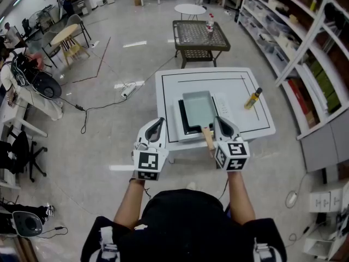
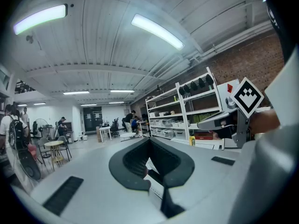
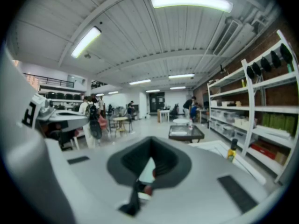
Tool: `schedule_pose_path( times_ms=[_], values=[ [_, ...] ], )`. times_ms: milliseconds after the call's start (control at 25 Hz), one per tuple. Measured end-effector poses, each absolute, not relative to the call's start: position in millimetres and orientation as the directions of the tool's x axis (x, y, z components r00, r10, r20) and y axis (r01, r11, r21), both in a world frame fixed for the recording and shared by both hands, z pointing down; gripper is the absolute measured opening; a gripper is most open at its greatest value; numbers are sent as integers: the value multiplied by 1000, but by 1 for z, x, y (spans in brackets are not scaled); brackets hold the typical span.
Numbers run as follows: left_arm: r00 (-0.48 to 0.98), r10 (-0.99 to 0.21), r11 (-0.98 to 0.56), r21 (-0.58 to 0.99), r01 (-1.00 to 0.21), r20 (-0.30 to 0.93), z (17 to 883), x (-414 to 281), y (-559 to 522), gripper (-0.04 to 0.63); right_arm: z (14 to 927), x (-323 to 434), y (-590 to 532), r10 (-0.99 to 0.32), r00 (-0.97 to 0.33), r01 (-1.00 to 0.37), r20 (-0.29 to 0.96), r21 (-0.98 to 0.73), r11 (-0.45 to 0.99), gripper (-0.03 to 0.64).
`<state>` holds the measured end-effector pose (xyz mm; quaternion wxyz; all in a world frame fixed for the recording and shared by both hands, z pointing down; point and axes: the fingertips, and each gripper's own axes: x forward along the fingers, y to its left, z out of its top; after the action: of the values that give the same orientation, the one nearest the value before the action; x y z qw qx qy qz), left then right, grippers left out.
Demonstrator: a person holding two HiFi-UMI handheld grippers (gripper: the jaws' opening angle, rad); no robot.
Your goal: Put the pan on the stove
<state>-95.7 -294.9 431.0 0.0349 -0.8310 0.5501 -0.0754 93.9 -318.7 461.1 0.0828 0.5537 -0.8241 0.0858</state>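
A rectangular grey-green pan (image 1: 197,108) with a wooden handle (image 1: 208,138) rests on the white portable stove (image 1: 223,107) in the middle of the white table (image 1: 256,125). The handle points toward the table's front edge. My right gripper (image 1: 221,122) is shut and empty, hovering just right of the handle's end. My left gripper (image 1: 157,122) is held off the table's front left corner, its jaws together with nothing in them. In the right gripper view a sliver of the pan (image 3: 148,170) shows past the jaws. Both grippers point level across the room.
A yellow oil bottle (image 1: 252,98) lies near the table's right edge, also seen as the bottle (image 3: 231,149) in the right gripper view. Behind the table stand a dark mesh coffee table (image 1: 200,36) and a shelving rack (image 1: 305,31) at the right. Cables cross the floor at the left.
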Motion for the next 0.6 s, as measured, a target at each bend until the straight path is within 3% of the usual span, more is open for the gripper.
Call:
schedule_pose_path(
  times_ms=[600],
  values=[
    [370, -924, -380, -125, -917, 91, 434, -97, -294, 21, 466, 101, -322, -895, -370, -928, 247, -47, 371, 34]
  ],
)
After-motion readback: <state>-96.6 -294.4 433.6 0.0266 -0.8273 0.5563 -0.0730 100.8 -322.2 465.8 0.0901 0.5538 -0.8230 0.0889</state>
